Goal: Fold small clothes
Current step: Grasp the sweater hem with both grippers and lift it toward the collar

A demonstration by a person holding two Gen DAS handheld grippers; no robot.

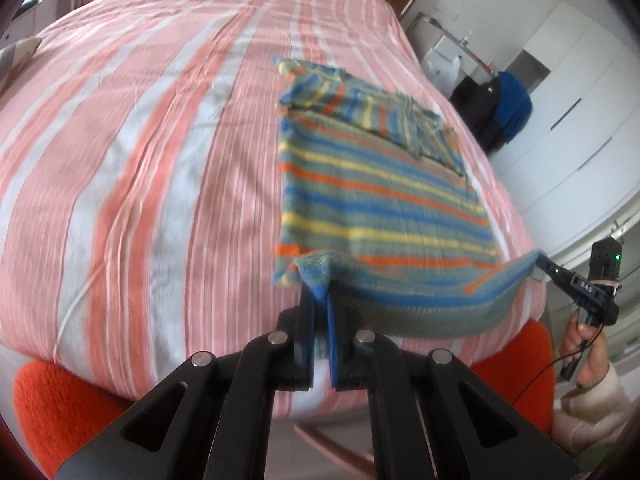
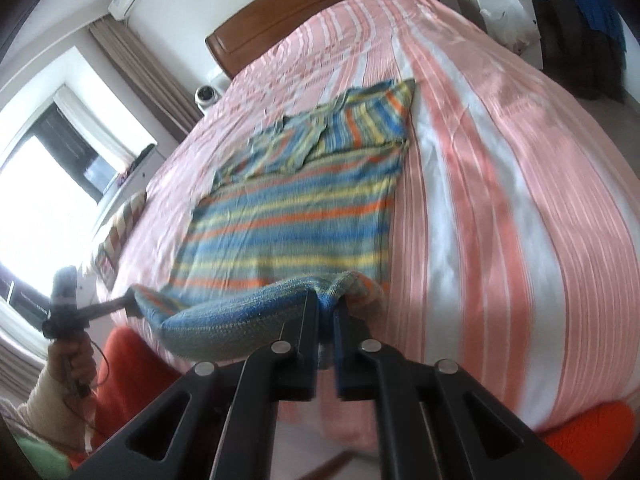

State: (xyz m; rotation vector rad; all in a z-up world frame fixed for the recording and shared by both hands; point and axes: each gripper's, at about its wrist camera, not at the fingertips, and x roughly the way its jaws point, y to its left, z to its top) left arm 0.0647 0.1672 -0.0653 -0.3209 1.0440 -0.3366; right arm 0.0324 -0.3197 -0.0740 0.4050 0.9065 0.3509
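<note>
A small knitted sweater (image 1: 376,188) with blue, yellow, orange and grey stripes lies flat on the bed, its sleeves folded over its far part; it also shows in the right wrist view (image 2: 288,216). My left gripper (image 1: 321,292) is shut on the near left corner of its hem. My right gripper (image 2: 327,306) is shut on the near right corner. The hem hangs slack between the two, lifted a little off the bed. The right gripper (image 1: 540,266) shows at the right of the left wrist view, and the left gripper (image 2: 130,304) at the left of the right wrist view.
The bed (image 1: 160,160) has a pink and white striped cover and a wooden headboard (image 2: 304,8). An orange cushion (image 1: 48,400) sits below the bed's near edge. White wardrobes (image 1: 580,92) and dark hanging clothes (image 1: 496,100) stand to the right. A window (image 2: 48,168) is on the left.
</note>
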